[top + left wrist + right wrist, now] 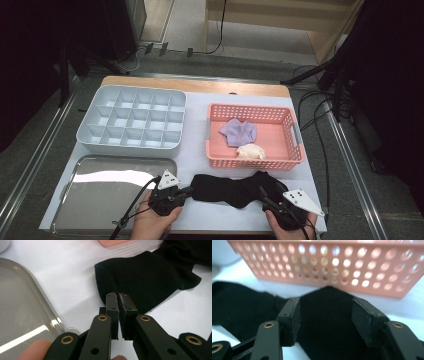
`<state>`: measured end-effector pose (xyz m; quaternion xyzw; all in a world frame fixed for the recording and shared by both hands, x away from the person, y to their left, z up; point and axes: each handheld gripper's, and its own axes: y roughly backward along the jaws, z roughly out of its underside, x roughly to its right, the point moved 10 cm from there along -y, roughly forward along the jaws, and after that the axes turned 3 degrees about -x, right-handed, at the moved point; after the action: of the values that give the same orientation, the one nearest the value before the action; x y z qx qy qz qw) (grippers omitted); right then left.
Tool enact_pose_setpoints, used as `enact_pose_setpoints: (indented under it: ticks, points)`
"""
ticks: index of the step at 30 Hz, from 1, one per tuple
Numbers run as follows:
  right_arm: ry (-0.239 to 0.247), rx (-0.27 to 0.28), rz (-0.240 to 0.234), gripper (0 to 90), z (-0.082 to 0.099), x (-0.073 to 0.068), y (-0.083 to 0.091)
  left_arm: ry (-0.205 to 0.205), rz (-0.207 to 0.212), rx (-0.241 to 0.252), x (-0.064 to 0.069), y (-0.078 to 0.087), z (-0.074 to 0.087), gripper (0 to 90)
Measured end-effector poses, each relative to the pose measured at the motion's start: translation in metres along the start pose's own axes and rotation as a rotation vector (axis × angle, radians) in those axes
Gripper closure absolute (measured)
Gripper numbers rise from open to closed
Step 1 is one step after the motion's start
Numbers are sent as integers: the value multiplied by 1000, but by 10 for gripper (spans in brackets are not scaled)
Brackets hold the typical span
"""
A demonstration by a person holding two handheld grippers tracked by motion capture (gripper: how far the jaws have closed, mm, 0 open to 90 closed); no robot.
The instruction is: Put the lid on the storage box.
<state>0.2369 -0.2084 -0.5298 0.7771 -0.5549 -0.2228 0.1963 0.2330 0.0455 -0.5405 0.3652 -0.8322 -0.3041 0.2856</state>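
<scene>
A black sock [235, 189] lay flat along the near edge of the white tabletop [196, 117], stretched sideways between the person's two hands, just in front of the pink basket [295, 131] and to the right of the steel tray [75, 197]. In the basket sat a lilac cloth [239, 132] and a cream-coloured one [251, 151]; the grey divided box [131, 120] stood behind the tray.

The left claw [121, 295] was pressed together, its pads meeting at the near hem of the sock's left end; it looked to be pinching the fabric edge there, though the cloth between the pads was hard to make out. The right claw [325, 315] stood apart, one pad on each side of the sock's right end, the black cloth lying between them but neither pad pressing on it.

To my eye the sock would handle as a light, limp thing: soft knit, no stiffness at all, prone to sag and fold the moment one end was lifted. It would not slip much against rubbery pads, and nothing about it could break. The danger was rather in catching only one layer, or so little hem that it pulled free. I judged the best holds to be the two ends, cuff and toe, with a good bite of cloth taken through both layers, so that the sock could be kept taut between the hands and folded or carried without drooping.
</scene>
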Motion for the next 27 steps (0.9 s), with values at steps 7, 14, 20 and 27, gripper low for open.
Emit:
enact_pose_setpoints:
  ticks: [7, 14, 20, 27]
  points:
    - [48, -88, 84, 584, 16, 6, -14, 2, -12, -7, -3, -1, 1, 890]
    - [-10, -71, 61, 874, 14, 14, -8, 9, -16, -9, -5, 0, 1, 896]
    - [28, 51, -15, 877, -8, -12, 11, 7, -18, -5, -5, -1, 0, 900]
    - [109, 103, -212, 877, -18, -68, 14, 5, -19, -3, -5, 0, 0, 900]
